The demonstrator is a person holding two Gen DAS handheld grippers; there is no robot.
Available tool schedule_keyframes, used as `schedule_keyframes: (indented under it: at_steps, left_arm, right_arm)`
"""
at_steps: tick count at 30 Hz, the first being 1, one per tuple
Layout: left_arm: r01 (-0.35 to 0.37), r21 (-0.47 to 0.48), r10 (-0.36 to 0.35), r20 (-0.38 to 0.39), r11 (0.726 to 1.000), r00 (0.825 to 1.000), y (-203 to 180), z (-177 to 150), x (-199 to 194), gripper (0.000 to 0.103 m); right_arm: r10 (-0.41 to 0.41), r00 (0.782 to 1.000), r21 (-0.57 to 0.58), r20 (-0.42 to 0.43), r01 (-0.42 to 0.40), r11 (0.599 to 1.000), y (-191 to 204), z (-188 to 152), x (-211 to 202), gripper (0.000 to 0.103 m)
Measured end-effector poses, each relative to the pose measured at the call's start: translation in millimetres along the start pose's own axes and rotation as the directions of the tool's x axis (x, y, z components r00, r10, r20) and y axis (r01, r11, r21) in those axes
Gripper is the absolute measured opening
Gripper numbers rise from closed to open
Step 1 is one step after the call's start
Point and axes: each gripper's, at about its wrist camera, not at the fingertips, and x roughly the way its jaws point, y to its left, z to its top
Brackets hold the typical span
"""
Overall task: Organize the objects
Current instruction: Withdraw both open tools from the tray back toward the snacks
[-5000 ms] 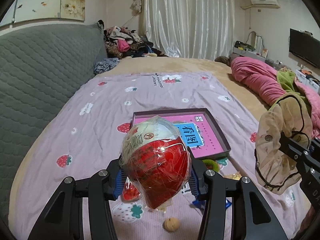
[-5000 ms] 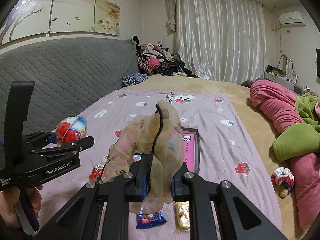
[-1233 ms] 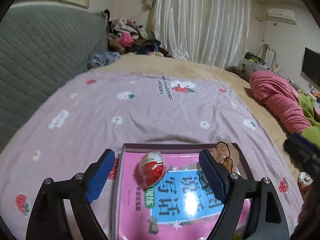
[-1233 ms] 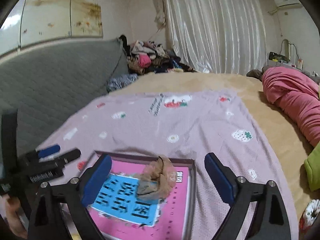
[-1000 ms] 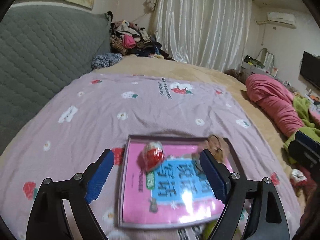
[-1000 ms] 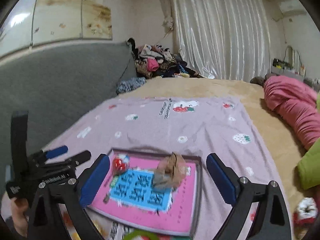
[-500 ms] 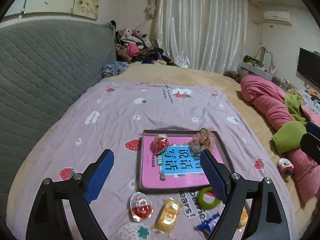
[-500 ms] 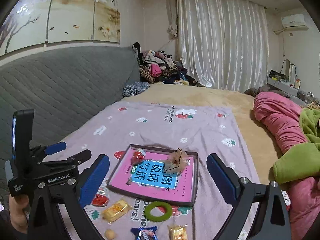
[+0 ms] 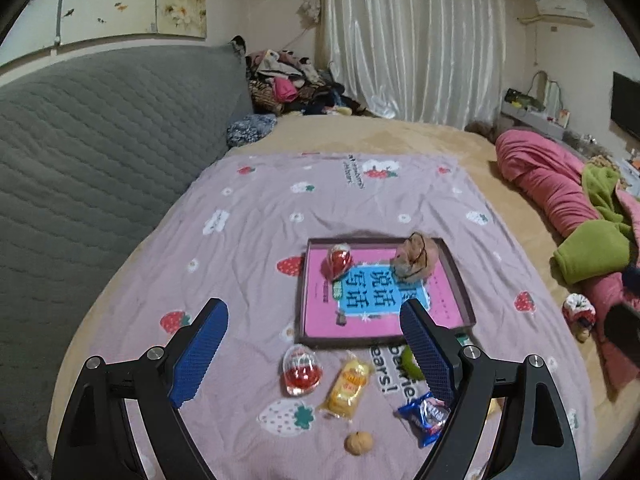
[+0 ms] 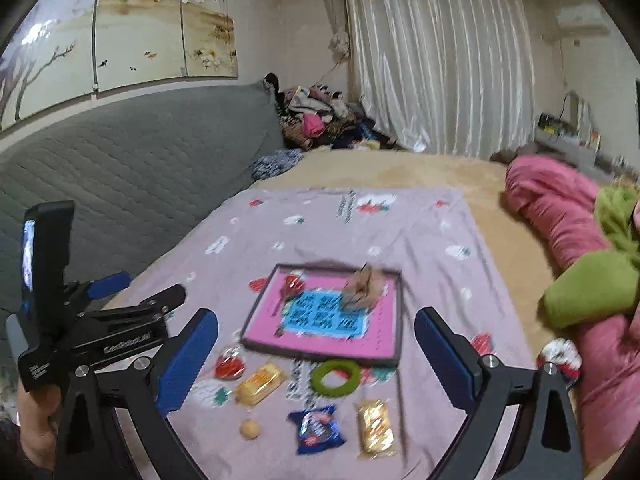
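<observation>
Both pulled back from tray (image 9: 460, 280); left hand-held gripper (image 9: 316, 354), right hand-held gripper (image 10: 316, 360) wide open, empty.

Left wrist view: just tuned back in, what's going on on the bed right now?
A person holds a gripper in each hand above the bed; the left gripper and right gripper are both open and empty. The tray already holds a red egg toy and a beige hair scrunchie. In front of it on the blanket lie another egg toy, a yellow snack pack, a blue packet, a walnut and a green ring.
</observation>
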Motion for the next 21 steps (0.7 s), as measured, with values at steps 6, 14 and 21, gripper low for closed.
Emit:
schedule_keyframes:
  at_steps: [6, 14, 21]
  left_arm:
    - [0.033, -0.008, -0.033, -0.008, 0.999, 0.999, 5, -17, -8, 0.089]
    - [-0.003, -0.007, 0.003, 0.047, 1.0, 0.999, 21, -25, -3, 0.089]
    - [0.016, -0.009, -0.016, 0.034, 1.0, 0.999, 29, -39, 24, 0.089]
  right_arm:
    - [-0.04, 0.999, 0.026, -0.023, 0.041, 0.999, 0, -22, -8, 0.1]
    - [-0.092, 0.996, 0.032, -0.02, 0.093, 0.995, 8, -32, 3, 0.1]
    - [-0.099, 0.995, 0.016, -0.031, 0.099, 0.995, 5, -47, 41, 0.1]
